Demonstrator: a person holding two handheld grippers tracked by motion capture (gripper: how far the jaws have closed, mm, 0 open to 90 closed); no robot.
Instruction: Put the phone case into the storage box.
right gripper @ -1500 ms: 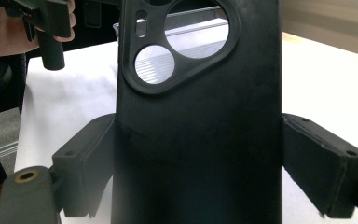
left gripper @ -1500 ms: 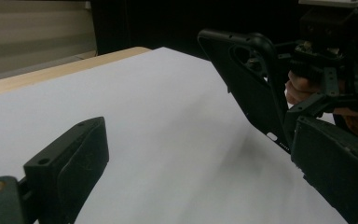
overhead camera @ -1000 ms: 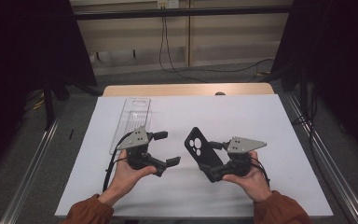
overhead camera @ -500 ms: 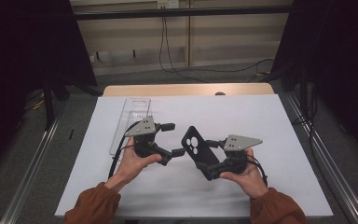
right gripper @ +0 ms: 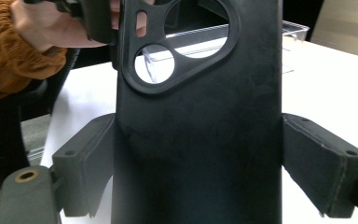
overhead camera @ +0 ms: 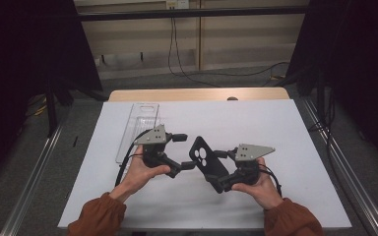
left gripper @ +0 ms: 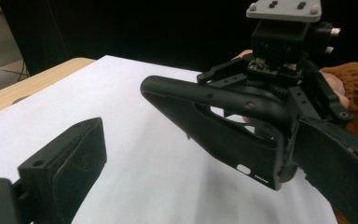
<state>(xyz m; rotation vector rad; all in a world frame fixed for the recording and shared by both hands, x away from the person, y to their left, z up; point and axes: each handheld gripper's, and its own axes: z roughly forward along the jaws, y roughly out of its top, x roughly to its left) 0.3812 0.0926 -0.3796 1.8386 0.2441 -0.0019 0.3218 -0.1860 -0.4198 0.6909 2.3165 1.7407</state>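
The right gripper (overhead camera: 216, 169) is clamped on a black phone case (overhead camera: 207, 162), its two pads pressed against the case's long edges, as the right gripper view shows plainly: the case (right gripper: 200, 135) rises straight up between the jaws, back side toward the camera, with its camera cutout at the far end. In the high view the case stands tilted above the white table cover (overhead camera: 275, 123), slanting up and away from the right hand (overhead camera: 258, 184) toward the left gripper (overhead camera: 189, 152). That left gripper has its jaws apart, and the case's upper end lies just at its tips — one jaw reaches toward the case's near side, though from above I cannot tell whether it touches. In the left gripper view one pad sits low at the left, well clear of the case (left gripper: 223, 126), while the other jaw overlaps the case's lower corner at the right; the open hollow of the case faces this camera, and beyond it the right gripper (left gripper: 279, 79) holds the other end. The left hand (overhead camera: 142, 174) grips its tool from beneath, cable trailing back toward the sleeve. Behind the left gripper, farther from the person, a clear plastic tray (overhead camera: 138, 125) lies flat on the cover, well apart from the case — the same tray (right gripper: 242, 39) shows through and above the case's cutout in the right gripper view.
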